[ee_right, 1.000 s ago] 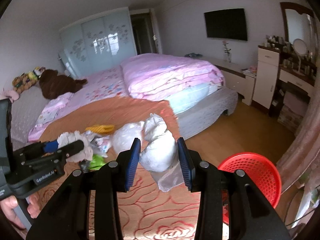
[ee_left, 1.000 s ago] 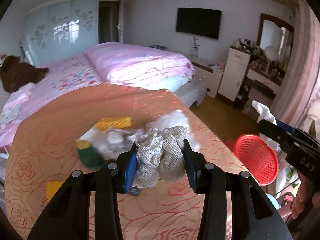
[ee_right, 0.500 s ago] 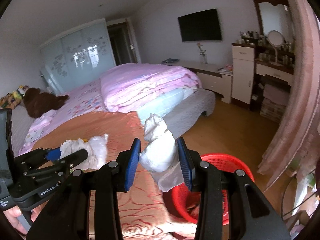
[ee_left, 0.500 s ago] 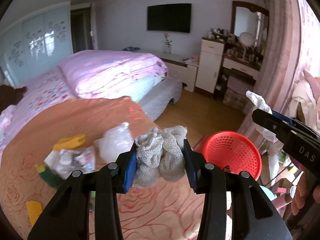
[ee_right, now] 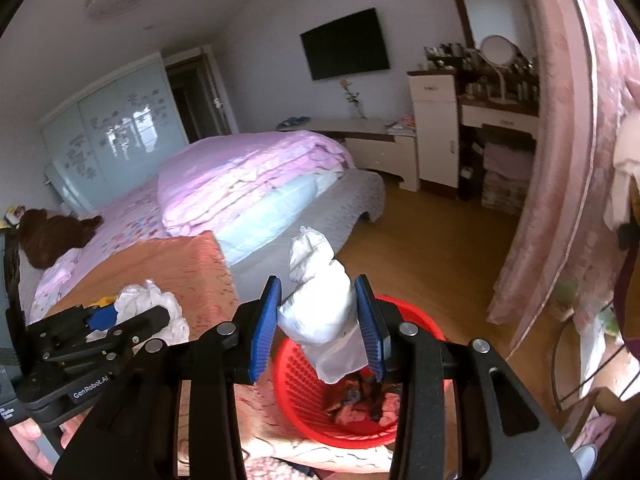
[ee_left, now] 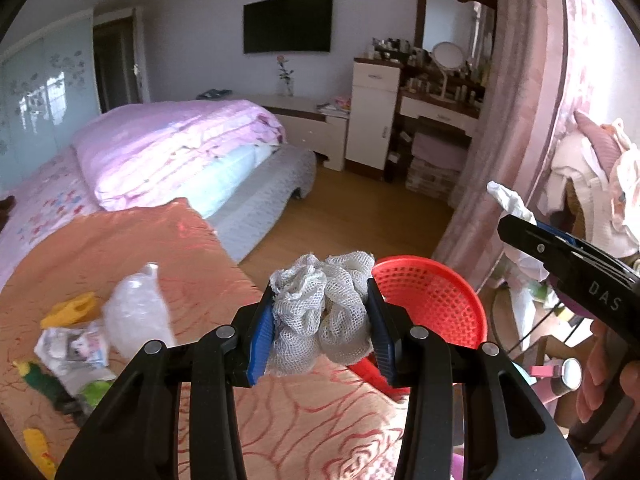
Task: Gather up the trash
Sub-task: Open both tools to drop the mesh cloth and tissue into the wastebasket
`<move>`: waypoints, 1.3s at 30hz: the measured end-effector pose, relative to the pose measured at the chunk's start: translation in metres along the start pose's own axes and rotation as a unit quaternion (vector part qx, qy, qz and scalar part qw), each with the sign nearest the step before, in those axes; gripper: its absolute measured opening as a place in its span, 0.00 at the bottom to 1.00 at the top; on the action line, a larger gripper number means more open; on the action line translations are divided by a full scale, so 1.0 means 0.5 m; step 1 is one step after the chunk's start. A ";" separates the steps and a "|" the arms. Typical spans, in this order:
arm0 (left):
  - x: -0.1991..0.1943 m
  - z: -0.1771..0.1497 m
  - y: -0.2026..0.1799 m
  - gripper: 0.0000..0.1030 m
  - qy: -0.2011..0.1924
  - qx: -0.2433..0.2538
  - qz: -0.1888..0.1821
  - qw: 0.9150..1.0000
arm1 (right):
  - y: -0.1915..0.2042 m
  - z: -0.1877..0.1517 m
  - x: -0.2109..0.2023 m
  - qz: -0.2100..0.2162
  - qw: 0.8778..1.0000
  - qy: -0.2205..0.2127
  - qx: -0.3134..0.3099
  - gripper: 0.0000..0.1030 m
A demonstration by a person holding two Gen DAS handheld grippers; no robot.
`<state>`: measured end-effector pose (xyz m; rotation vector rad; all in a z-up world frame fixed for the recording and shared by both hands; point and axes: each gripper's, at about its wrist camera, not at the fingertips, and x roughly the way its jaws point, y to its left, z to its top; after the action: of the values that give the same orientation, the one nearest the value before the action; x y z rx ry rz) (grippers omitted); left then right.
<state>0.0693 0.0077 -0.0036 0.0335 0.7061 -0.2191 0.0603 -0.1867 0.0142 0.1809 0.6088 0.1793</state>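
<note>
Right wrist view: the right gripper (ee_right: 318, 322) is seen clamped on a white wad (ee_right: 318, 304), whose crumpled top sticks up above the jaws and whose loose tail hangs below them. Directly under that tail lies the red basket (ee_right: 304, 408), standing on the floor against the edge of the bed (ee_right: 200, 264); brownish scraps are already seen inside it. In the left wrist view, the left gripper (ee_left: 320, 324) is closed on a mesh rag (ee_left: 320, 312), bunched between the blue pads and held over the orange cover near the bed's edge, with the basket just beyond and to the right of it. More litter (ee_left: 76, 344) is left on the cover to the left: a clear bag, yellow and green pieces, a printed wrapper. The step in hand is judged to be the carry to the basket, with the right load about ready to be dropped. Next, the right jaws would need to be opened over the basket's mouth, and the left gripper brought further across before its rag is released. A light rag may cling to the pads.
</note>
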 end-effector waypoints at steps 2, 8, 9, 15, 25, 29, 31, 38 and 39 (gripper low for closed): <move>0.017 0.001 -0.011 0.39 0.006 0.003 -0.004 1.000 | -0.015 -0.004 0.005 -0.008 1.000 0.003 0.006 0.36; 0.051 0.000 -0.045 0.39 0.015 0.015 -0.013 1.000 | -0.049 -0.013 0.022 -0.025 1.000 0.007 0.014 0.36; 0.058 -0.001 -0.051 0.39 0.017 0.017 -0.014 1.000 | -0.053 -0.016 0.026 -0.027 0.999 0.009 0.016 0.36; 0.098 0.002 -0.077 0.39 0.029 0.028 -0.019 0.999 | -0.080 -0.036 0.058 -0.046 0.998 0.030 0.020 0.36; 0.184 -0.006 -0.109 0.41 0.071 0.032 -0.044 0.996 | -0.121 -0.063 0.104 -0.066 0.996 0.053 0.033 0.36; 0.207 -0.022 -0.121 0.46 0.090 0.039 -0.058 0.994 | -0.131 -0.072 0.119 -0.067 0.995 0.064 0.038 0.37; 0.213 -0.028 -0.125 0.49 0.095 0.042 -0.059 0.993 | -0.133 -0.077 0.126 -0.067 0.995 0.070 0.041 0.39; 0.216 -0.036 -0.117 0.65 0.099 0.035 -0.056 0.993 | -0.128 -0.087 0.134 -0.074 0.993 0.076 0.042 0.54; 0.214 -0.036 -0.115 0.66 0.100 0.033 -0.056 0.993 | -0.128 -0.087 0.134 -0.075 0.993 0.076 0.041 0.54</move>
<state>0.1248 -0.0666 -0.0841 0.0804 0.9003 -0.3494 0.0961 -0.2288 -0.0718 0.2017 0.7781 0.0232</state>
